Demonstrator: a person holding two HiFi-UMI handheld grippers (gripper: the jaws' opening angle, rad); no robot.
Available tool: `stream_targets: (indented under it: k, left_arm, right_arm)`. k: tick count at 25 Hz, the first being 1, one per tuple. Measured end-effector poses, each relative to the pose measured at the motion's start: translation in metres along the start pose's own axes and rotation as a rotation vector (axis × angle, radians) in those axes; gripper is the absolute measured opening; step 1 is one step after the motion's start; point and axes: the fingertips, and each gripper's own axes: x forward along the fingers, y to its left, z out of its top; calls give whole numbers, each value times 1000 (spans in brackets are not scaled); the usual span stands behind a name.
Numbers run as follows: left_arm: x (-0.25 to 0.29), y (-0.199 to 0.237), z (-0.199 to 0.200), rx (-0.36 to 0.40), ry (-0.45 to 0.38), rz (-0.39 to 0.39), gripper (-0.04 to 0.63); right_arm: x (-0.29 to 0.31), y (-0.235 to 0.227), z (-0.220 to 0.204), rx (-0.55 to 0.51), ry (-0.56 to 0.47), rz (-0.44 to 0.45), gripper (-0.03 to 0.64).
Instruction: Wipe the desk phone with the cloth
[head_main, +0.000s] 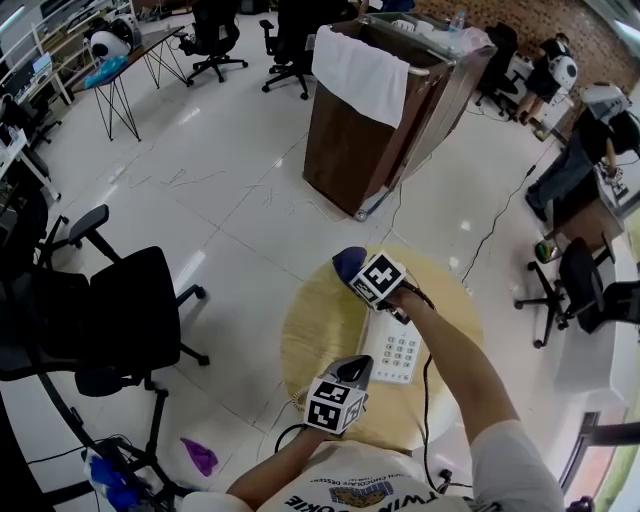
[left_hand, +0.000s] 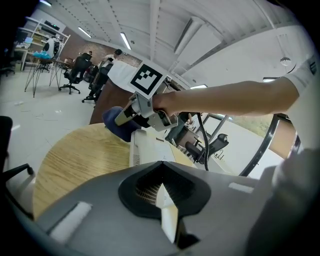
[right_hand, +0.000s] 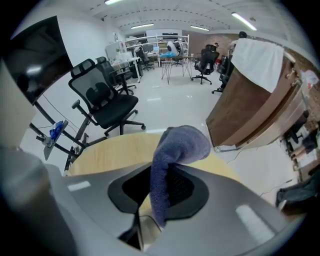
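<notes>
Head view, looking down on a round pale-wood table (head_main: 310, 330): a white push-button desk phone (head_main: 397, 352) lies on the tabletop's right half, close to the person. The right gripper (head_main: 360, 274) hangs over the phone's far end, its jaws pinching a dark blue terry cloth (head_main: 347, 262) that bunches out past the tips. The left gripper (head_main: 352, 372) sits at the phone's near-left corner, jaws pressed together with nothing between them.

The wipe seems to be at its start or at the far end of a stroke. Doing it well likely means lowering the bunched cloth flat onto the casing and drawing it along the keypad with light pressure, while the left gripper steadies the phone so it does not slide.

The right gripper and forearm cover the phone's far end, so contact between cloth and phone cannot be judged. No handset can be made out. Whether the left gripper touches the phone is unclear.
</notes>
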Motion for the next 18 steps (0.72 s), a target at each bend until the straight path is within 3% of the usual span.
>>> stream_targets:
  k: [10, 14, 18]
  left_arm:
    - [-15, 14, 4, -9, -42, 47, -6]
    - [-25, 28, -6, -40, -36, 96, -6]
    - [-40, 44, -11, -63, -65, 149, -6]
  right_arm:
    - [4, 48, 8, -231, 65, -3, 71]
    - [9, 71, -1, -365, 101, 10, 71]
    - [12, 92, -14, -429, 116, 23, 71]
